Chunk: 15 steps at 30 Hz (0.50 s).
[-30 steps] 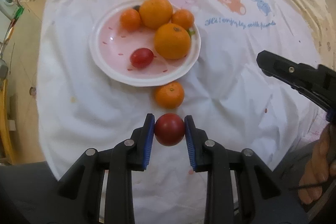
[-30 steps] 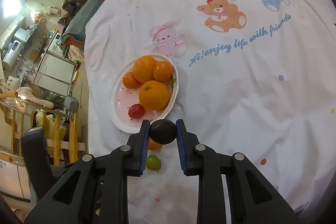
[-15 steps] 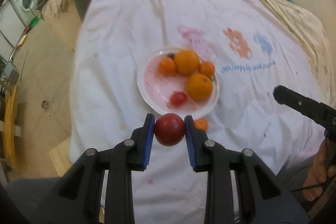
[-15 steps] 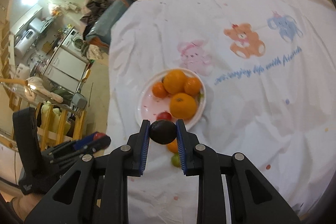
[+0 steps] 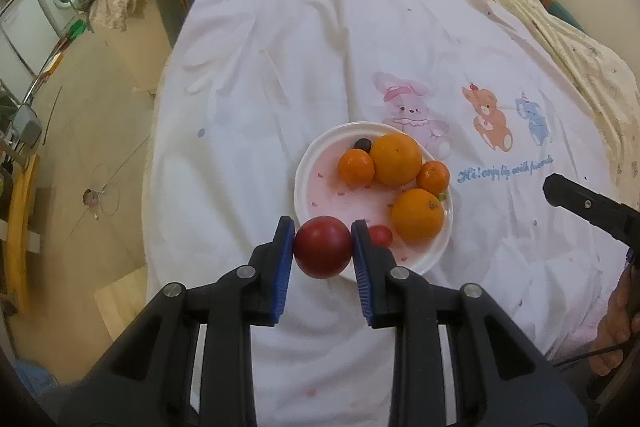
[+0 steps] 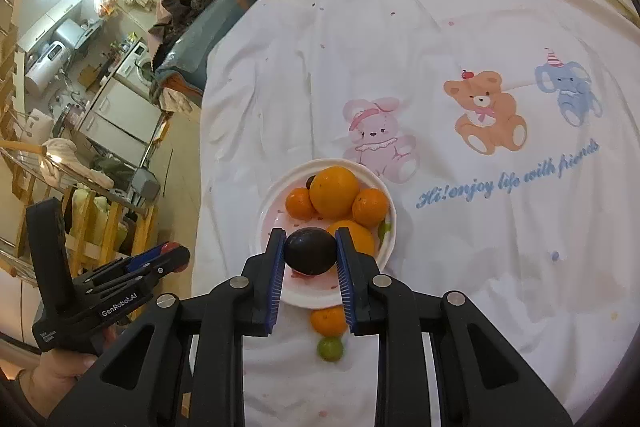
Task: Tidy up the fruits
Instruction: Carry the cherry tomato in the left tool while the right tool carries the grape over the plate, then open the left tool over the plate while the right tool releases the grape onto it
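Left wrist view: the left gripper point(image 5: 323, 247) pinches a red tomato point(image 5: 323, 247) between its blue pads, above the near rim of the plate point(image 5: 304, 183). On the plate lie two big oranges point(image 5: 397, 159), two small ones, a small red tomato point(image 5: 380, 235) and a tiny dark fruit at the far rim. The plate stands on a white cloth point(image 5: 260, 75) with cartoon animals. At the right edge the tip of the right gripper point(image 5: 580, 203) shows.

Right wrist view: the right gripper point(image 6: 310, 251) pinches a dark plum point(image 6: 310, 251), in front of the plate point(image 6: 269, 203). Below the near rim, on the cloth, one small orange point(image 6: 329, 321) and one green fruit point(image 6: 330, 349) lie touching each other, not yet collected.

I judge the step as carrying: both fruits are held and go to the plate. The free room is at its left and near part. Next, each gripper must come down over that bare part and spread its pads low, so the round fruit does not roll off.
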Available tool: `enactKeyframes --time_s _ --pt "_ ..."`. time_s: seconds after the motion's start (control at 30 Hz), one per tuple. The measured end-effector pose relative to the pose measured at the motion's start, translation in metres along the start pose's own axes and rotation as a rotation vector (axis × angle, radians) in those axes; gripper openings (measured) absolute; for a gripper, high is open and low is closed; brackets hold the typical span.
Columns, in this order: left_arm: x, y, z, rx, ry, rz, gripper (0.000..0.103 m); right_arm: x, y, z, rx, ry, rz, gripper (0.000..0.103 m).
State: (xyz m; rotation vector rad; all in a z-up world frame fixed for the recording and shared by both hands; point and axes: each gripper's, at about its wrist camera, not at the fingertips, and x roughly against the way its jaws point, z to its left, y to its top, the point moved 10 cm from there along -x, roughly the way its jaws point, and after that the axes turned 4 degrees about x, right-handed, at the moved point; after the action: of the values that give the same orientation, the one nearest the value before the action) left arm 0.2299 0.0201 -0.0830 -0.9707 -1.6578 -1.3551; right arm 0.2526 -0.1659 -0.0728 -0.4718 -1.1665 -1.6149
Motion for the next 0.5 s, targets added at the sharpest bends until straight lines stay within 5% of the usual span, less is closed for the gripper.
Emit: enactKeyframes --time_s 0.5 --pt "-0.082 0.012 -0.014 0.002 -0.048 0.09 0.025 -0.109 0.007 -0.004 0.001 0.02 0.182 0.027"
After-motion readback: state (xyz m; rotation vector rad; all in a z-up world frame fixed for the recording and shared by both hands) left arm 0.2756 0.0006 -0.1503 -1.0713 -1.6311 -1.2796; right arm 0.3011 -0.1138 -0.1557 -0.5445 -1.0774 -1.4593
